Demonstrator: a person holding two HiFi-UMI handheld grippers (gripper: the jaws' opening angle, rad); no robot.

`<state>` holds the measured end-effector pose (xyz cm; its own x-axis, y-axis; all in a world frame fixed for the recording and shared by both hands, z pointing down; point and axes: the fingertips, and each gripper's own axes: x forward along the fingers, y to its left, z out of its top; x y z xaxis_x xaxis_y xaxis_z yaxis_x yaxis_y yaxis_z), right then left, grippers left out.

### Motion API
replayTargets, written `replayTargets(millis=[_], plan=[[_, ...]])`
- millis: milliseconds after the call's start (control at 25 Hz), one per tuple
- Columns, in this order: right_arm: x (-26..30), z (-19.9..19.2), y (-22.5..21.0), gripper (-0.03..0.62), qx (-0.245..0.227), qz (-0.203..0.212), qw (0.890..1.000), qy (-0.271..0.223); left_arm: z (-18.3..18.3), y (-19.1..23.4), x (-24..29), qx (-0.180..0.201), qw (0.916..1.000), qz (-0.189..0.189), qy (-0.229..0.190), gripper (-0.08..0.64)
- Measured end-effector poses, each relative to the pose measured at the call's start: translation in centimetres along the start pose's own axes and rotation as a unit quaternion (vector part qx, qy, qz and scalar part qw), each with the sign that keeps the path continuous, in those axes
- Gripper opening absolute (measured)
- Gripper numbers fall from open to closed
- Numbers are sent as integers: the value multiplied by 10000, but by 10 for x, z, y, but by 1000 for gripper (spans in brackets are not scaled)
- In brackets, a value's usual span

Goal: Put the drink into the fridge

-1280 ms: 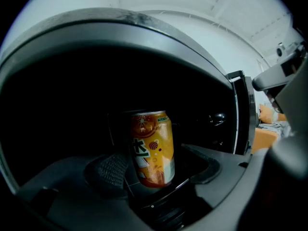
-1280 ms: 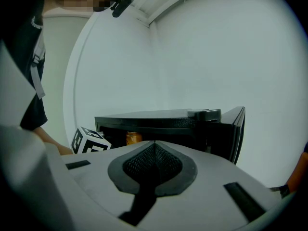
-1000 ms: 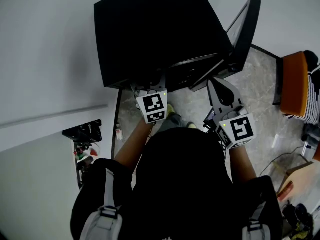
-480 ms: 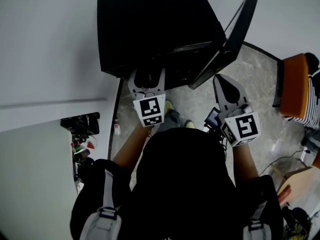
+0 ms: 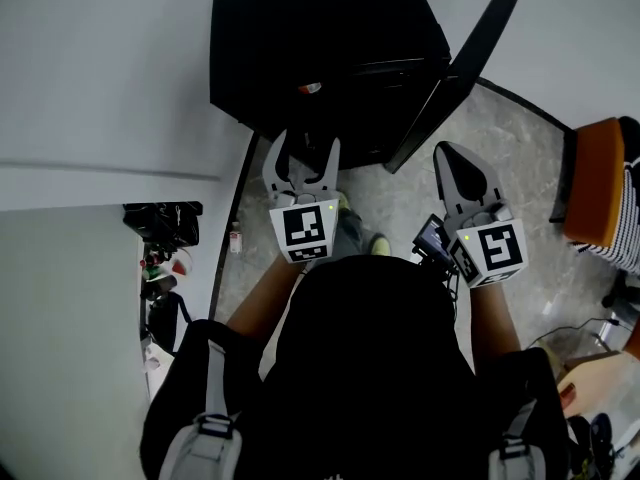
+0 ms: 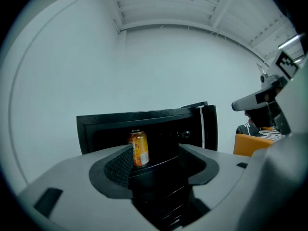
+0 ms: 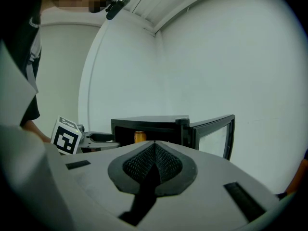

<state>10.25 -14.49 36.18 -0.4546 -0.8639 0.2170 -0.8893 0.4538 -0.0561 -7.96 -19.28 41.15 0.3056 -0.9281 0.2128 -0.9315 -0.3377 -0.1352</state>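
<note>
The small black box-shaped fridge (image 5: 320,58) stands on the floor against the white wall. Its glass-paned black door (image 5: 455,78) is swung wide open on the side of the right gripper (image 5: 447,153).

The drink looks placed, so the step in hand is probably to back away and shut the door. To do that well, the left gripper (image 5: 302,158) should come fully clear of the opening first. The door can then be pushed round by its free edge with a steady, gentle sweep, so the can is not shaken over.

The left gripper's jaws stand wide apart and have just been closing a little, with nothing between them. The right gripper's jaws are pressed together on nothing.

The orange drink can with a silver top (image 6: 138,148) stands upright on the upper shelf inside the fridge. It is well beyond the left gripper's tips, and in the left gripper view it shows just past the left pad, without touching it.
</note>
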Motion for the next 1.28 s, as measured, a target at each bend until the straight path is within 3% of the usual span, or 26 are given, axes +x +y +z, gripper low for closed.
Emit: replayTargets(millis=[160,280,360,600,760,1280], plan=[[-18,-9,3,12,-22,74,9999,132,15,-15,-22,156,9996,13,-214,283],[-28,-1,4,12,-38,88,9997,-223,24,-28,-38,163,9992,-6,-376,240],[-38,-5,4,12,-14,88,9999,-127,26,-36,-45,106,9991,-31,-413,224],[-55,-3,4,12,-19,93,9993,-351,34,-50,-65,27,9979,111,-645,108],[-68,-3,5,12,-10,105,9992,-392,35,-56,-77,123,9981,234,-559,25],[-99,-29,24,12,146,380,9988,-260,23,-72,-120,-171,9991,78,-376,12]])
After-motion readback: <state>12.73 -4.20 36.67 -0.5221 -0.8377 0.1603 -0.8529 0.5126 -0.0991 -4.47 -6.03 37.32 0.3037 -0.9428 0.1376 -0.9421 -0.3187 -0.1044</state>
